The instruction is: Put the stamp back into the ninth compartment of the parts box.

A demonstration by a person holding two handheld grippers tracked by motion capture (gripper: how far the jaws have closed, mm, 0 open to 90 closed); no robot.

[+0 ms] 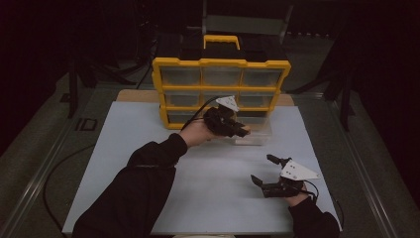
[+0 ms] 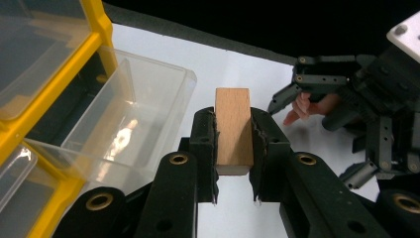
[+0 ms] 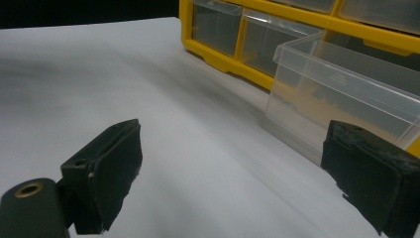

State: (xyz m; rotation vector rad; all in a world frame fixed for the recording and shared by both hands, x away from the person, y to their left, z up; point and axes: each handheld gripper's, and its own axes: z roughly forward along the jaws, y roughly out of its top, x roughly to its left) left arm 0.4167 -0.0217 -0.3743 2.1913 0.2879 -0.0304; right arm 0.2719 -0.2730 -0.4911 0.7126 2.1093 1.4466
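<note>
Left gripper view: left gripper (image 2: 234, 148) clamps the wooden block (image 2: 233, 130) beside the pulled-out clear drawer (image 2: 148, 99); right gripper (image 1: 270, 171) sits wide open on the tabletop (image 1: 148, 148).

Black sleeves (image 1: 143, 173), black claws with brass rivets (image 2: 179, 159)
</note>
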